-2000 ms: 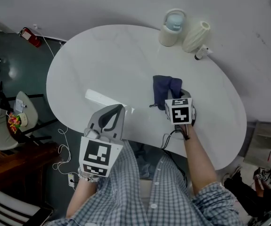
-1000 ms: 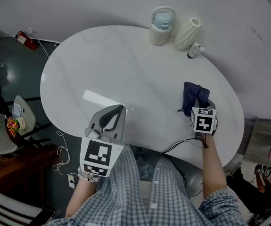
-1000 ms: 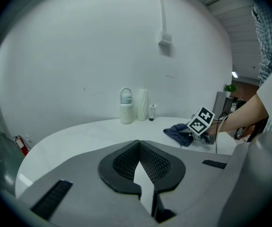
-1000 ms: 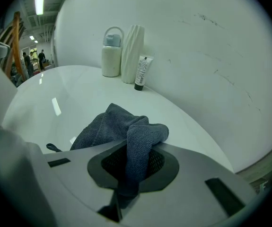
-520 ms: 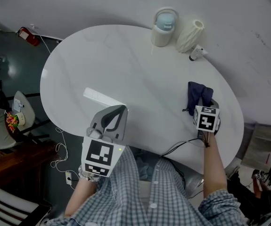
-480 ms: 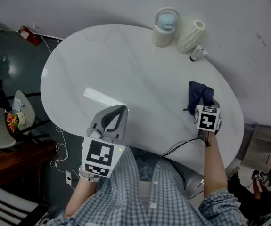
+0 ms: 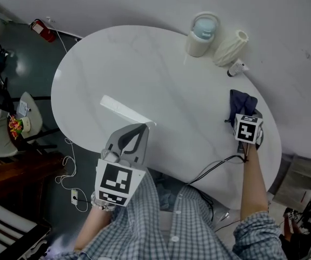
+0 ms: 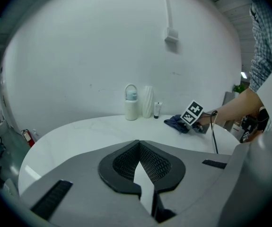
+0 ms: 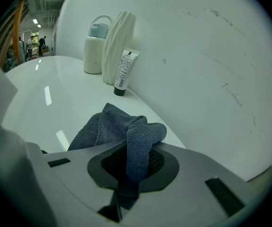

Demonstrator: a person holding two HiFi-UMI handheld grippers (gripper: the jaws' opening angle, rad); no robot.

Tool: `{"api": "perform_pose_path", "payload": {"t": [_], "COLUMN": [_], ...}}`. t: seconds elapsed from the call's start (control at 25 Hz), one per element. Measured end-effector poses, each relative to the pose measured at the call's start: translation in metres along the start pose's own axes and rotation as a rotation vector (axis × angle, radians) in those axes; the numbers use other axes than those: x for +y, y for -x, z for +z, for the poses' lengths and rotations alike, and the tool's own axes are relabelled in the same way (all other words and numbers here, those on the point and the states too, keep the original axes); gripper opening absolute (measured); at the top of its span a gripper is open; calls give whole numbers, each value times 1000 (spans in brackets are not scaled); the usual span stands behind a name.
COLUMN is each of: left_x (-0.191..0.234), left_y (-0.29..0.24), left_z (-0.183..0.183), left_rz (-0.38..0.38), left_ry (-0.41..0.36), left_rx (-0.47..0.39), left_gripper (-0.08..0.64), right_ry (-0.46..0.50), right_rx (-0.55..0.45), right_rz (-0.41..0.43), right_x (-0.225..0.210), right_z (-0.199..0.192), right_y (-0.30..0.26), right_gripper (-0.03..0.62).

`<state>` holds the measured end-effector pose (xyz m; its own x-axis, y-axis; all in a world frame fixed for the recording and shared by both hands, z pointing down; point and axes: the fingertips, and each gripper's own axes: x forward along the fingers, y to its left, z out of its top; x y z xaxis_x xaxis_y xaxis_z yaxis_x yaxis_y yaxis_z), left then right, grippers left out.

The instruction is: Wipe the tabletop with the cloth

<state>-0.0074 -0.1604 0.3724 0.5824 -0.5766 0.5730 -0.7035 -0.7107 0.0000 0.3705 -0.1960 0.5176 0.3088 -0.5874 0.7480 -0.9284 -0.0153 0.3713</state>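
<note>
A dark blue cloth [image 7: 240,103] lies bunched on the white oval tabletop [image 7: 144,69], near its right end. My right gripper [image 7: 245,115] is shut on the cloth's near fold and presses it onto the table. In the right gripper view the cloth [image 9: 117,126] rises out of the pinched jaws of the right gripper [image 9: 135,161], close to the wall. My left gripper [image 7: 140,128] hangs over the table's near edge, shut and holding nothing. The left gripper view shows the left gripper [image 8: 137,143] with its tips together and the cloth [image 8: 176,122] far off to the right.
At the table's far side by the wall stand a white jug with a blue lid [image 7: 201,34], a ribbed white vase [image 7: 231,46] and a small tube [image 7: 235,68]. A cable [image 7: 209,169] trails off the near edge. A chair [image 7: 14,129] stands on the floor at left.
My right gripper has slid the cloth from the table's middle to its right end, then a little farther toward the wall. The left gripper has stayed put.
</note>
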Motion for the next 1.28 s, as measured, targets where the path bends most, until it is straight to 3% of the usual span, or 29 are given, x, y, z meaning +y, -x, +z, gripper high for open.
{"api": "perform_pose_path", "payload": {"t": [0.12, 0.28, 0.76, 0.96, 1.28], "left_x": [3, 6, 21, 31, 46], "left_y": [3, 8, 25, 35, 48], "left_z": [-4, -7, -22, -31, -41], "left_rz": [16, 30, 69, 94, 138], "left_ry": [7, 14, 43, 62, 91], "left_rx": [7, 10, 19, 24, 34], "left_gripper": [3, 3, 3, 3, 3], "right_ry": [70, 94, 141, 218, 258], "right_rx": [5, 11, -29, -51, -101], "right_rz": [-33, -54, -31, -27, -2], "right_x": [-3, 2, 47, 71, 105], "right_z": [10, 18, 53, 69, 100], "right_y": [-7, -8, -12, -12, -17], "right_gripper": [34, 33, 31, 31, 31]}}
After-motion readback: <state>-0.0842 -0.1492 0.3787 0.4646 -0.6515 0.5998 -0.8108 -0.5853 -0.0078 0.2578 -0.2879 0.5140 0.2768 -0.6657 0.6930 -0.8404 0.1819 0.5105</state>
